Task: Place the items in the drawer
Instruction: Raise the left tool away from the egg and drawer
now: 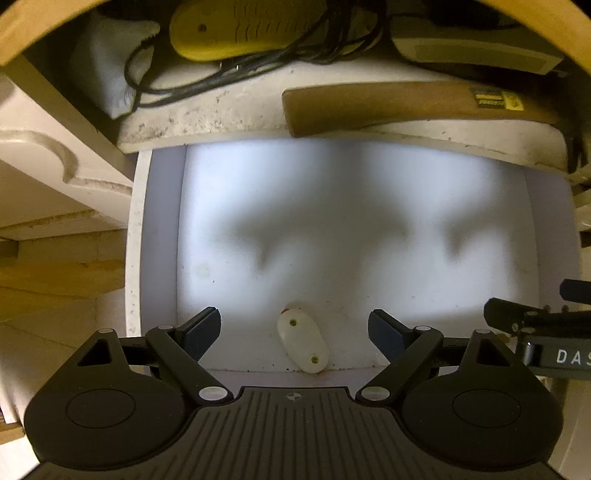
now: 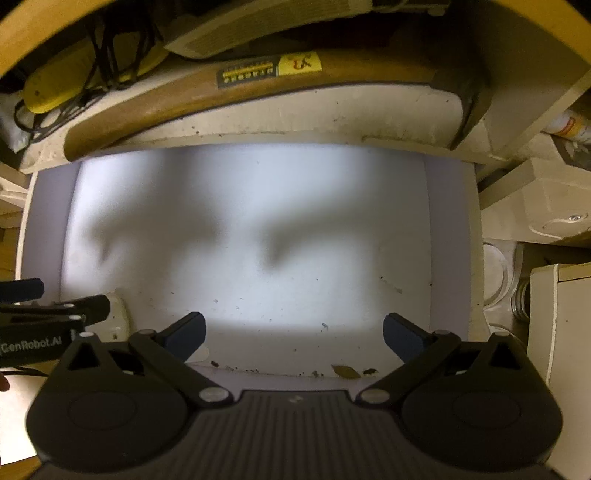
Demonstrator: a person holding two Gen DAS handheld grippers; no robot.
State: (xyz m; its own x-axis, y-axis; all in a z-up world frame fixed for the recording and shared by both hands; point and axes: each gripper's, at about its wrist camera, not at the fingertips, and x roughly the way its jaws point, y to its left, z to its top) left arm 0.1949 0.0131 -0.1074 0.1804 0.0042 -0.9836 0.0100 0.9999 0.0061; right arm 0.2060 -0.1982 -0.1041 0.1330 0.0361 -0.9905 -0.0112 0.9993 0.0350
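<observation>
An open white drawer (image 1: 159, 240) lies below both grippers; its floor is bare apart from a small white oval plastic piece (image 1: 303, 339) with two screws near the front wall. My left gripper (image 1: 293, 332) is open and empty, hovering over that piece. My right gripper (image 2: 293, 334) is open and empty over the drawer (image 2: 450, 240) front. On the shelf above the drawer lie a wooden-handled hammer (image 1: 406, 105), also seen in the right wrist view (image 2: 229, 96), a yellow device (image 1: 236, 31) with black cable (image 1: 229, 70), and a white pouch (image 1: 107, 62).
A flat beige box (image 1: 476, 48) rests at the shelf back. Debris and a dry leaf (image 2: 345, 371) lie along the drawer's front. White cabinet parts (image 2: 546, 206) and jars (image 2: 496, 273) stand to the right. Wooden floor (image 1: 55, 273) shows on the left.
</observation>
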